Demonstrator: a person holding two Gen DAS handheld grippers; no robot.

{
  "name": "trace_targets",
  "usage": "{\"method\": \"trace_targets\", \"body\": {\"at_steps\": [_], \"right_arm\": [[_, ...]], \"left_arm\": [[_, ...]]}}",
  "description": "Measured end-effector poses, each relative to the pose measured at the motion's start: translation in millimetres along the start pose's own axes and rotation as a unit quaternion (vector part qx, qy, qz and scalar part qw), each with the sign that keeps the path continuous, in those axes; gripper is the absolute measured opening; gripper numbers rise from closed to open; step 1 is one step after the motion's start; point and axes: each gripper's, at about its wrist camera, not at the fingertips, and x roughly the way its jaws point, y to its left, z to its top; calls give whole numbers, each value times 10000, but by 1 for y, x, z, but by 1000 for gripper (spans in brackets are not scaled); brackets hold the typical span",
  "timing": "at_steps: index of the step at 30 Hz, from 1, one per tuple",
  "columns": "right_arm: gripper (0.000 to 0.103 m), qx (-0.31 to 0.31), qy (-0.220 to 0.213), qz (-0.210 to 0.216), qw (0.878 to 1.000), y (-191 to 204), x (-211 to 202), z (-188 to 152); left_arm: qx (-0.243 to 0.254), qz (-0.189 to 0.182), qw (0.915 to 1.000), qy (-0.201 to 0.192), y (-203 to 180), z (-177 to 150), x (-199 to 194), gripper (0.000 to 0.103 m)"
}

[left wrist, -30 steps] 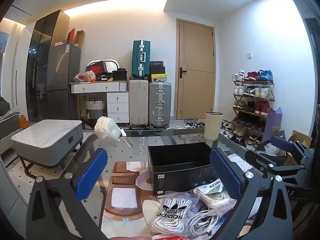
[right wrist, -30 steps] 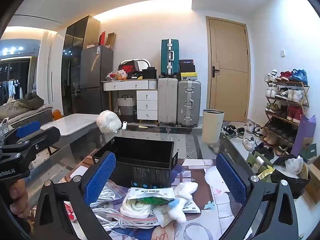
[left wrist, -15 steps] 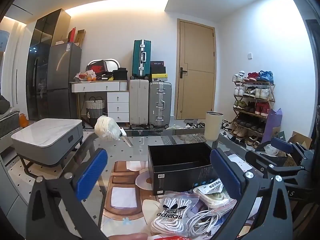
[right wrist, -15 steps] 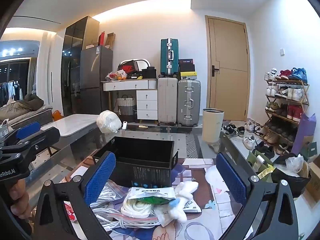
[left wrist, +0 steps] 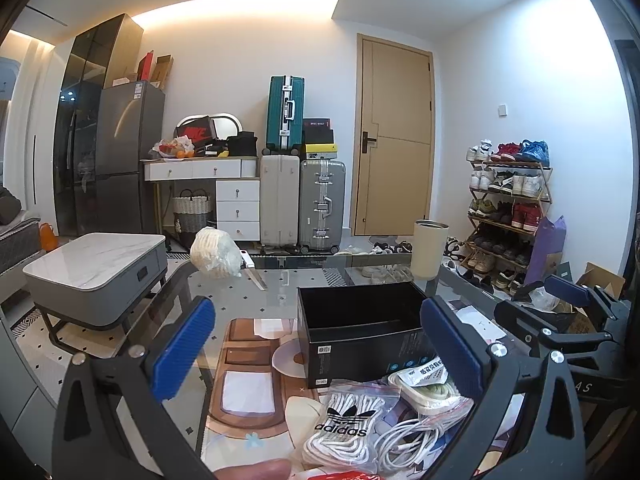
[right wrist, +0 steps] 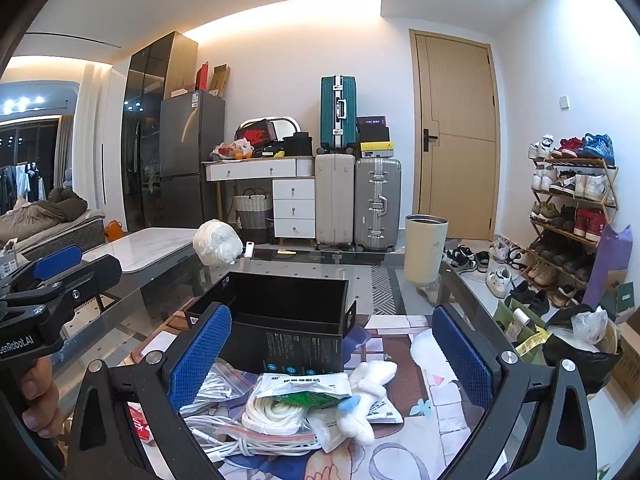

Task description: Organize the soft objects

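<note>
An open black box [left wrist: 362, 332] [right wrist: 286, 332] stands on the glass table. In front of it lies a pile of soft things: a bagged white adidas lace bundle [left wrist: 348, 424], coiled white cords [left wrist: 404, 444] [right wrist: 240, 436], bagged cream laces [right wrist: 276, 408] and a small white plush [right wrist: 366, 396]. My left gripper [left wrist: 316, 348] is open and empty above the pile's left side. My right gripper [right wrist: 330, 354] is open and empty above the pile. The right gripper also shows at the right of the left wrist view [left wrist: 560, 312].
A white wrapped bundle [left wrist: 216, 254] [right wrist: 218, 242] and a cream cylinder cup [left wrist: 430, 248] [right wrist: 425, 249] stand at the table's far edge. A grey side table [left wrist: 96, 276] is at left, a shoe rack [right wrist: 572, 216] at right, suitcases [left wrist: 302, 204] behind.
</note>
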Motion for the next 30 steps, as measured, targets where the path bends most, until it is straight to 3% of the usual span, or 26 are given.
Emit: {"method": "trace_targets", "body": {"at_steps": [30], "right_arm": [[102, 2, 4, 1, 10000, 0, 0, 0]], "left_arm": [[14, 5, 10000, -17, -1, 2, -2, 103]]}}
